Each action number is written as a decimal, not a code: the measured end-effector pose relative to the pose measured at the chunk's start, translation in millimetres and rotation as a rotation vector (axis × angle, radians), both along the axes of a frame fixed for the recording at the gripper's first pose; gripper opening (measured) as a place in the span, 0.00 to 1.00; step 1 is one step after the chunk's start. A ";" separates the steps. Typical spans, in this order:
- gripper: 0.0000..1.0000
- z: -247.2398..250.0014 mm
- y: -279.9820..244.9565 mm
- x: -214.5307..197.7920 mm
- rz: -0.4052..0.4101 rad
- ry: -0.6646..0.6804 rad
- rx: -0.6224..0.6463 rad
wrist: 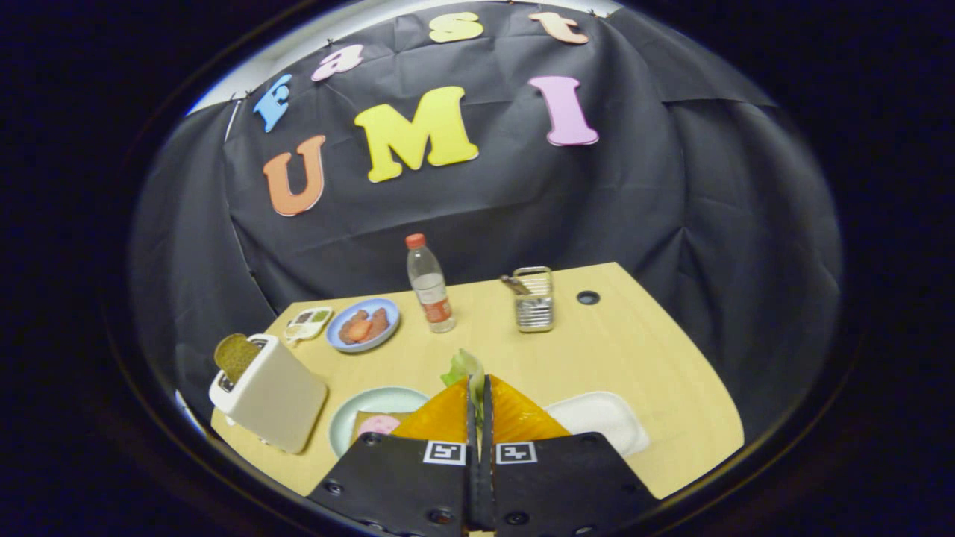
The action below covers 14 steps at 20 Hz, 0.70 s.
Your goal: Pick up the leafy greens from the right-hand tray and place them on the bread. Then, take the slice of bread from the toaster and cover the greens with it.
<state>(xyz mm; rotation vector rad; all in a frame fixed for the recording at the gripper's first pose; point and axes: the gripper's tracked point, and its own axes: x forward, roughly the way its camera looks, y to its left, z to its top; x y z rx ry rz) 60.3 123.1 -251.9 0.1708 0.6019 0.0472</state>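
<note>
Now the claw [477,388] pinches the greens [462,367], off the tray [597,418]. Next: the bread [365,420] beside it, then the toast [236,355].

The gripper [478,384] hides most of the greens [461,367] pinched between its fingers, and covers part of the plate [358,410] and the near edge of the tray [604,418]. The bread [236,355] is half sunk in the toaster [270,394]. What lies in the holder [534,300] is too small to tell.
</note>
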 end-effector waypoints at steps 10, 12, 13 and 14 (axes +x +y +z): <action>0.00 -35.0 179.7 -1.4 0.099 0.063 0.124; 0.00 -45.9 198.7 -1.1 0.098 0.085 0.156; 0.00 -50.2 204.0 -0.7 0.090 0.097 0.176; 0.00 -55.0 206.6 -0.6 0.081 0.107 0.195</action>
